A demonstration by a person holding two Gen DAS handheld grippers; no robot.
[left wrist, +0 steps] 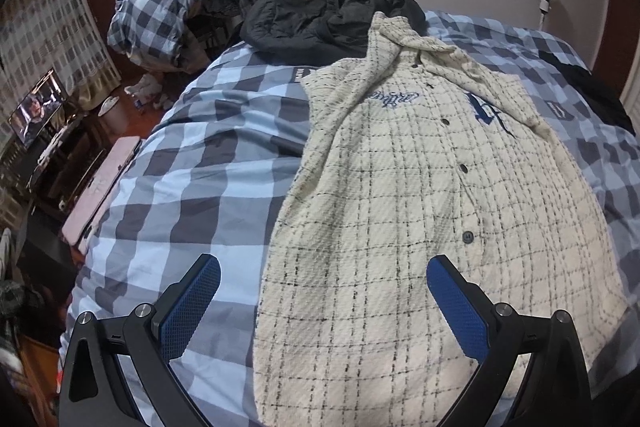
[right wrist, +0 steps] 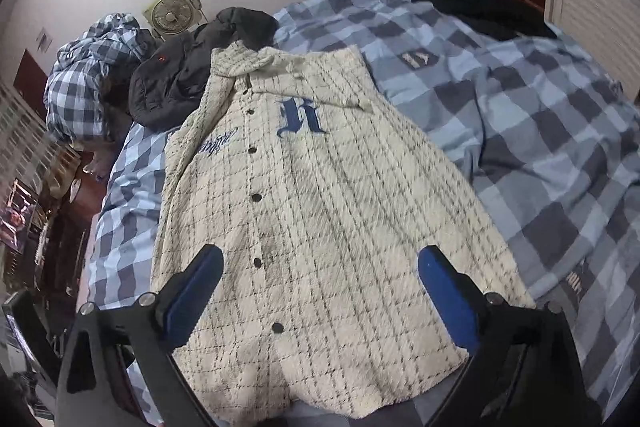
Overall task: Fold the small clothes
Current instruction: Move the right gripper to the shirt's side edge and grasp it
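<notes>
Left tool: our left tool [left wrist: 324,277] hangs released, jaws wide, nothing between the blue pads [left wrist: 192,301]. It straddles the left side edge of the shirt near the hem, one pad over the bedcover, the other over the cloth.
Right tool: our right tool [right wrist: 320,269] is also spread wide and empty, above the lower part of the shirt, both fingers over the cloth.
Shirt: the cream checked shirt [left wrist: 400,187] lies face up and buttoned on the bed, hem toward us, collar away, its blue letter patch [right wrist: 298,119] showing.
Bedcover: the blue checked bedcover [left wrist: 192,155] is soft and loose under the shirt. We judge a low pinch could take cover and shirt together and drag both.
Sleeves: they appear bunched or tucked near the collar. We judge a fold made now could trap them unevenly and leave a lumpy bundle.
Black jacket: the black jacket [left wrist: 320,23] touches the collar end. We judge a fold toward it could snag or slide onto it.
Grip risk: the thick weave may slip if we catch only the front layer, so the placket could gape.
</notes>
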